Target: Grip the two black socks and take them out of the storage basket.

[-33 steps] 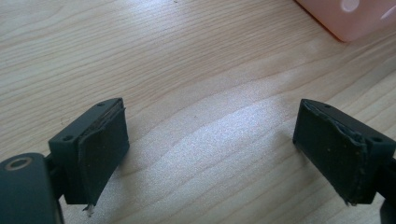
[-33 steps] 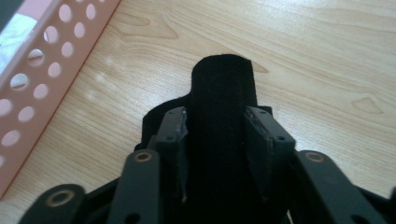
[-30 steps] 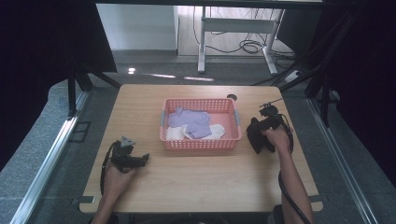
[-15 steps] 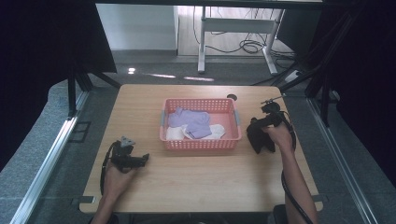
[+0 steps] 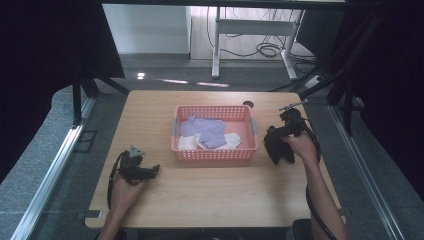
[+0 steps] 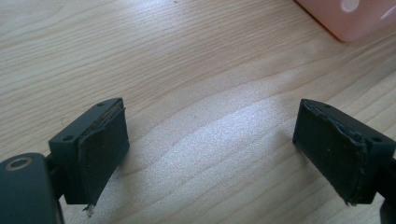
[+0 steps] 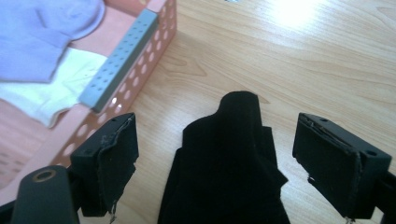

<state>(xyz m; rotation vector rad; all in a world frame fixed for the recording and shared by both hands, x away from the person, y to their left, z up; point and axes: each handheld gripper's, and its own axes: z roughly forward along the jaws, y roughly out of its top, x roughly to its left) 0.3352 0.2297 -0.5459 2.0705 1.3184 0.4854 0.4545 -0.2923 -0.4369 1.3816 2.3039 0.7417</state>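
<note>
Holding one basket [image 5: 214, 153], three socks inside

Wooden table [image 5: 210, 195]; grey carpet floor [image 5: 55, 150]

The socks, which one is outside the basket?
The black sock, lying on the table between the right gripper's open jaws. The purple sock and the white sock lie inside the pink basket.

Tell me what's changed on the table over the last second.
Very little. The right gripper has drawn slightly back toward the person, beside the basket's right end; its jaws stand open over the black cloth lying on the table. The left gripper stayed put, open over bare wood. The basket, with the purple and white cloths inside, hasn't moved.
</note>
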